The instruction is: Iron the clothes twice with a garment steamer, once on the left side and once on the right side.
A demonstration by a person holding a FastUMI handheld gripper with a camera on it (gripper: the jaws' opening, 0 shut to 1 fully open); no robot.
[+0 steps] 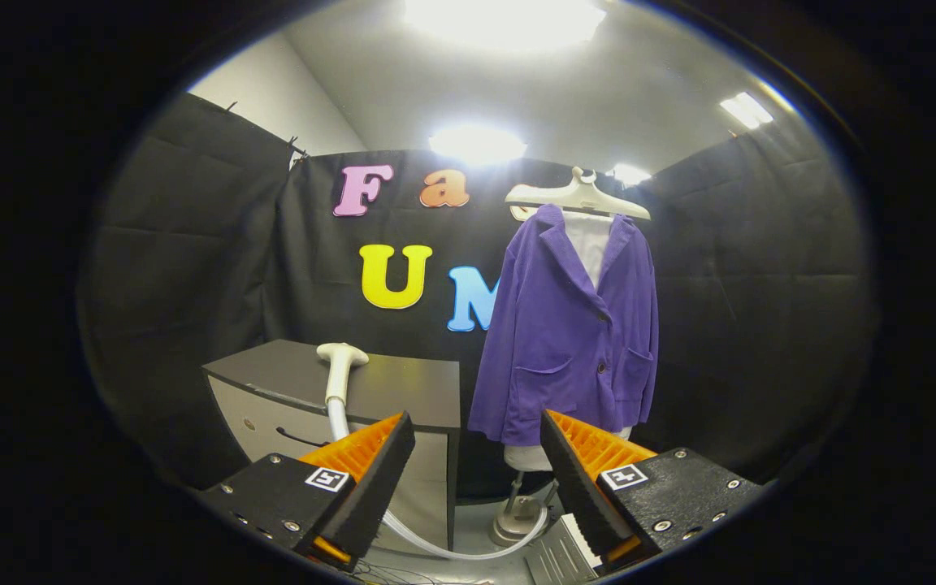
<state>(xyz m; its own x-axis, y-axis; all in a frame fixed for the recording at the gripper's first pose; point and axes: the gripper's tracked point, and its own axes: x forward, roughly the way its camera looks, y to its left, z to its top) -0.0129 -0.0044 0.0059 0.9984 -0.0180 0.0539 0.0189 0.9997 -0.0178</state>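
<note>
Holding my gripper (476,471) open and empty. Steamer (340,366) first — I'd grasp its neck squarely, then approach the jacket (565,341).

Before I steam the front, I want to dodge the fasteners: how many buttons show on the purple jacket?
2 on the purple jacket: one button mid-chest on the front edge, another below it between the pockets. Folds may hide more. The gripper is open, empty, well short of it.
</note>
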